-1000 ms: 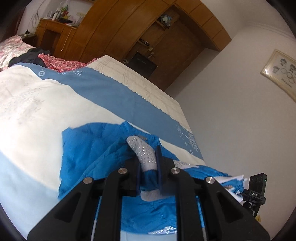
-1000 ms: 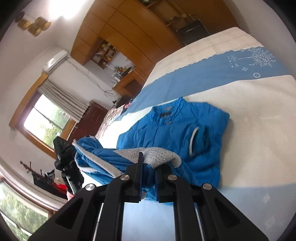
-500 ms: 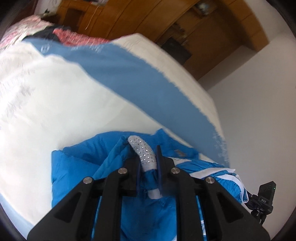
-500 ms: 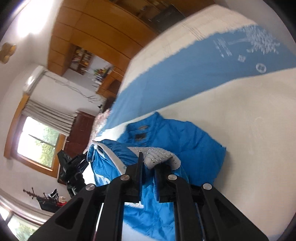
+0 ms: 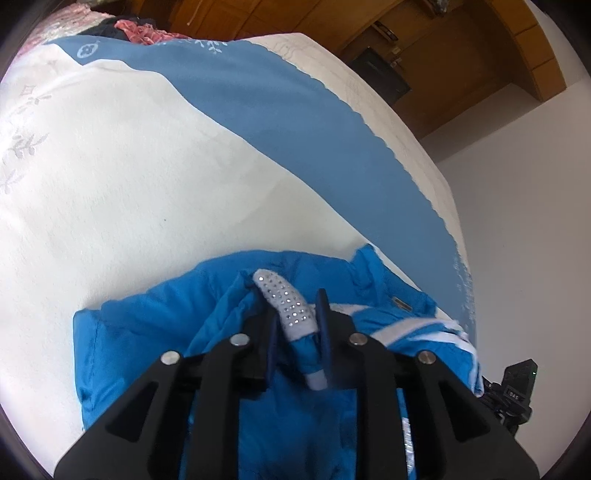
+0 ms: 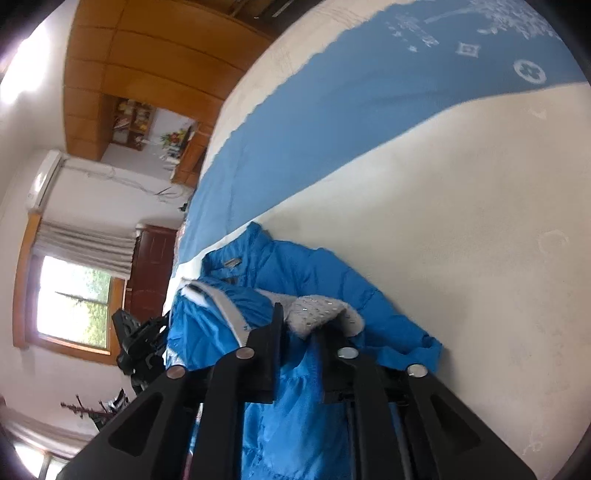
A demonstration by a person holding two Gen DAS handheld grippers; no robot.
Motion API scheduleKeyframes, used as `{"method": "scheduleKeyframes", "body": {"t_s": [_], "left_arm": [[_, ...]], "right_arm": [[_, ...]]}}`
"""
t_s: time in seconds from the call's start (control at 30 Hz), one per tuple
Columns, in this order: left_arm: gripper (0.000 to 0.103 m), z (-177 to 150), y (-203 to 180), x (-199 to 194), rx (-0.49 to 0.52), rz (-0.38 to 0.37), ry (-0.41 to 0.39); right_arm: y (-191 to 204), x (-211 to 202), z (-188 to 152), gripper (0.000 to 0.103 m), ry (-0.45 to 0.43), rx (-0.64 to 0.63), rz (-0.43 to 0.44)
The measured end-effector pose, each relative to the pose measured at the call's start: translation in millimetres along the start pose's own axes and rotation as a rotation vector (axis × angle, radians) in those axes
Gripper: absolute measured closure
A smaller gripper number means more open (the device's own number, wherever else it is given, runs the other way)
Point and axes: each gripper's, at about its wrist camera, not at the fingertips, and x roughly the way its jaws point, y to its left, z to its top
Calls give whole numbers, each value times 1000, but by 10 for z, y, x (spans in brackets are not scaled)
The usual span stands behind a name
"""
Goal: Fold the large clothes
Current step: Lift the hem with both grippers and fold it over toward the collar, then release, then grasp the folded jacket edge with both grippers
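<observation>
A bright blue padded jacket (image 5: 147, 332) lies on the white and blue bed cover (image 5: 147, 166), its lower part doubled over toward the collar (image 6: 229, 262). My left gripper (image 5: 297, 306) sits low over it. Its jaws are opening, and the grey studded trim (image 5: 284, 299) stands loose between the pads. My right gripper (image 6: 301, 317) is at the jacket's (image 6: 314, 269) other side. Its jaws are opening too, with the grey studded trim (image 6: 317, 308) draped between and over the fingers. Neither gripper's pads press on the cloth.
A black device on a stand (image 5: 513, 391) stands beside the bed's near edge, also in the right wrist view (image 6: 136, 339). A heap of red and dark clothes (image 5: 140, 31) lies at the far end. A wooden wardrobe (image 5: 461, 55) and a window (image 6: 74, 302) line the walls.
Both grippers came down toward the bed and forward, carrying the jacket's trimmed edge over its upper part. Their jaws, shut on the trim before, now stand apart.
</observation>
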Motion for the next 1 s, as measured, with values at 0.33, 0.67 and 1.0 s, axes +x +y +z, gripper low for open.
{"method": "scheduleKeyframes", "body": {"t_s": [0.33,0.67,1.0], "left_arm": [[49,-365,54,-815,169,67,-80],[77,-831,-58,-630,374,261,-83],[96,-871,-280,-1041,381,197,-284]], "right_arm": [[217,-474,-523,52,-48,-183,-92],[348,-238,-843,84,-43,-259,-258],[711,-542,-794,96,-188,-307,-216]]}}
